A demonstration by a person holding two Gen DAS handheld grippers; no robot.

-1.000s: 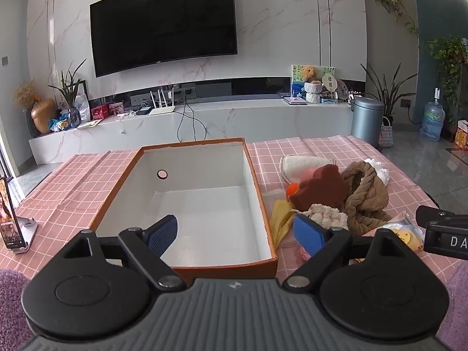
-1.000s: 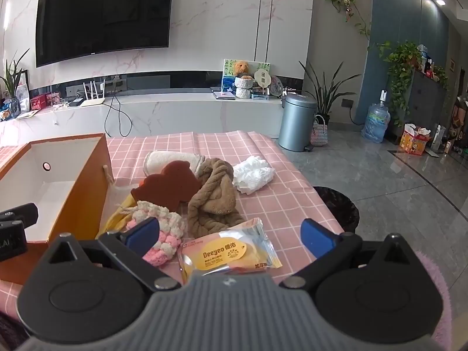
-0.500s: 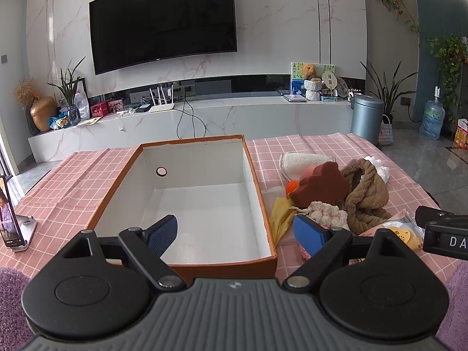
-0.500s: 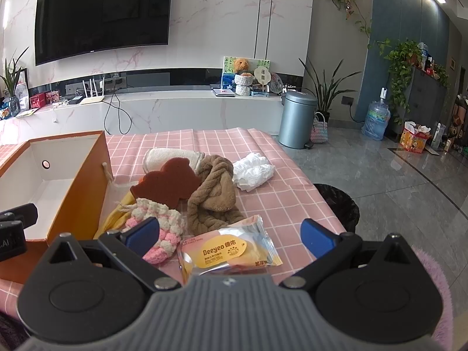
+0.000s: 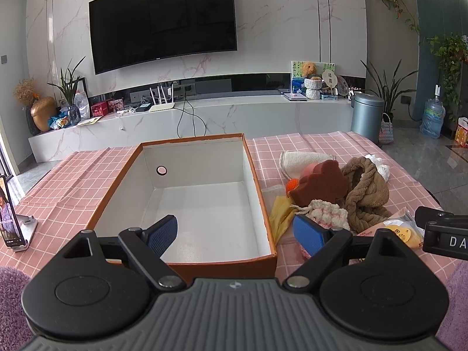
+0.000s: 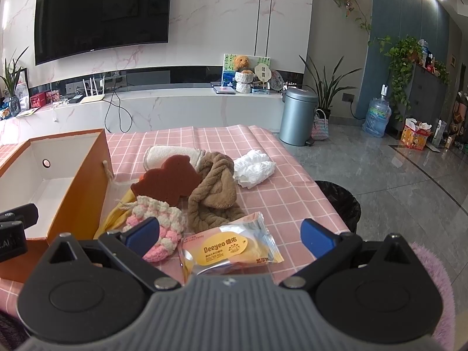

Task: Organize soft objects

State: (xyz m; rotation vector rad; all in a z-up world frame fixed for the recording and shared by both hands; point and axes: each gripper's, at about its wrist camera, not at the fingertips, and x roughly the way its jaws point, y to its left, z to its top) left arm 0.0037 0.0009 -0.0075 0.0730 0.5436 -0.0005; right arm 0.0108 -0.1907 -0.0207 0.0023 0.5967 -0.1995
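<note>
Grippers unchanged from a second ago: left gripper (image 5: pixel 235 235) spread wide, holding nothing, low over the near end of the orange box (image 5: pixel 254 172); right gripper (image 6: pixel 231 235) spread wide, empty, just above the wipes packet (image 6: pixel 231 245). Behind it the soft pile sits right of the box on the pink checked cloth (image 6: pixel 204 137): crochet pouch (image 6: pixel 158 219), brown headband (image 6: pixel 213 193), brown sponge (image 6: pixel 168 180), white towel roll (image 6: pixel 172 153), crumpled tissue (image 6: pixel 254 168). Nothing has moved; view only slightly shifted.

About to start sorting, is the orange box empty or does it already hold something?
Empty: the orange box shows only bare white floor and walls inside.
</note>
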